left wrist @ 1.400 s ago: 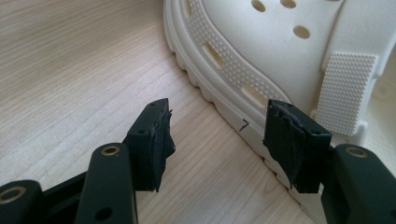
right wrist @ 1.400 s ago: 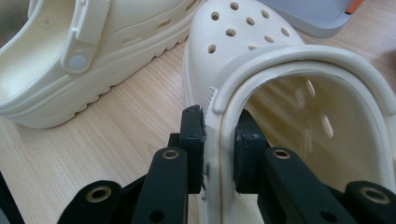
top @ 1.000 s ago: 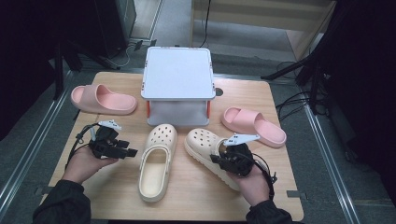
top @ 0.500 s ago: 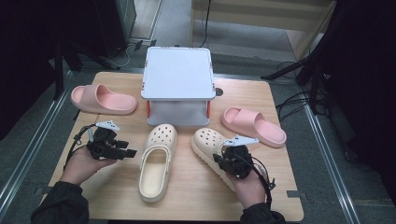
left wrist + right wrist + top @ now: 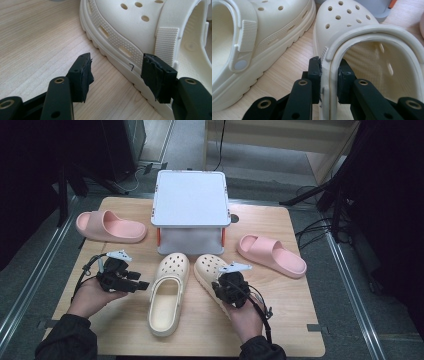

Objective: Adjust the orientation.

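Just ahead of the left tongs [image 5: 116, 75], whose jaws stand wide apart and hold nothing, a small handwritten "7" marks the sole of the left cream clog [image 5: 140, 30], a mark the high view is too small to show. The right tongs [image 5: 329, 82] pinch the side wall of the right cream clog [image 5: 362, 37] on the worktop [image 5: 295, 330], close beside its mate.
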`<state>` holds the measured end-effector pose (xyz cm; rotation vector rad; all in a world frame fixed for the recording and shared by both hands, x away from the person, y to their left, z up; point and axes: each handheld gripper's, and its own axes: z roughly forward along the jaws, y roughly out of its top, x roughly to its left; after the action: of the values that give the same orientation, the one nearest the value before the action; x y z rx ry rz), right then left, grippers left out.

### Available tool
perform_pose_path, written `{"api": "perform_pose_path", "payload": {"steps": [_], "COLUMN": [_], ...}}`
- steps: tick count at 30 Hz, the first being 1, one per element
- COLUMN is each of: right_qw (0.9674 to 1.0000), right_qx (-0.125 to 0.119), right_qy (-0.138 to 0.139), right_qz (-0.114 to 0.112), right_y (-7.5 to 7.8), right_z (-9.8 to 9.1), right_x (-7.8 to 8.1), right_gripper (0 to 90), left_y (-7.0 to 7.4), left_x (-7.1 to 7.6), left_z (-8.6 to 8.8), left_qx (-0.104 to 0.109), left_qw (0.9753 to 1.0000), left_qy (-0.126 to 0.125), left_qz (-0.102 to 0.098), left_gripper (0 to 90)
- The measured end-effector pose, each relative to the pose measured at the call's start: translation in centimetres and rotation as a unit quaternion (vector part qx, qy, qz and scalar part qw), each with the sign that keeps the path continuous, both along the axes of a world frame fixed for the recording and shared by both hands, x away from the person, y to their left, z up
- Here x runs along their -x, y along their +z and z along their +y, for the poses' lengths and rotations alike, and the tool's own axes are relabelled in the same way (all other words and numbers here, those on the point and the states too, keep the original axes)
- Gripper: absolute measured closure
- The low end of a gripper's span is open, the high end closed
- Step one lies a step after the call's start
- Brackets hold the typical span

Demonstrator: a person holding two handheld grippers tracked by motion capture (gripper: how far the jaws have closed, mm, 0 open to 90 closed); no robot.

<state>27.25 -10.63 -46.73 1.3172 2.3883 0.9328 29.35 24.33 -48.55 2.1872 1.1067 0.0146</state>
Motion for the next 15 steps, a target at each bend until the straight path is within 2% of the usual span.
{"api": "perform_pose_path", "payload": {"steps": [12,15], "right_qw": [0.9995,0.9992], "right_qx": [-0.008,-0.012], "right_qy": [0.026,0.038], "right_qz": [0.013,0.007], "right_y": [-1.0,-0.9], "right_z": [1.7,1.6], "right_x": [0.1,0.1], "right_gripper": [74.4,67.6], "left_y": [0.0,-0.1], "left_x": [0.1,0.1], "left_z": [-0.7,-0.7], "left_qx": [-0.006,-0.007], "left_qw": [0.9999,0.9999], "left_qy": [-0.009,-0.01], "left_qz": [0.001,0.0], "left_gripper": [40.7,40.7]}}
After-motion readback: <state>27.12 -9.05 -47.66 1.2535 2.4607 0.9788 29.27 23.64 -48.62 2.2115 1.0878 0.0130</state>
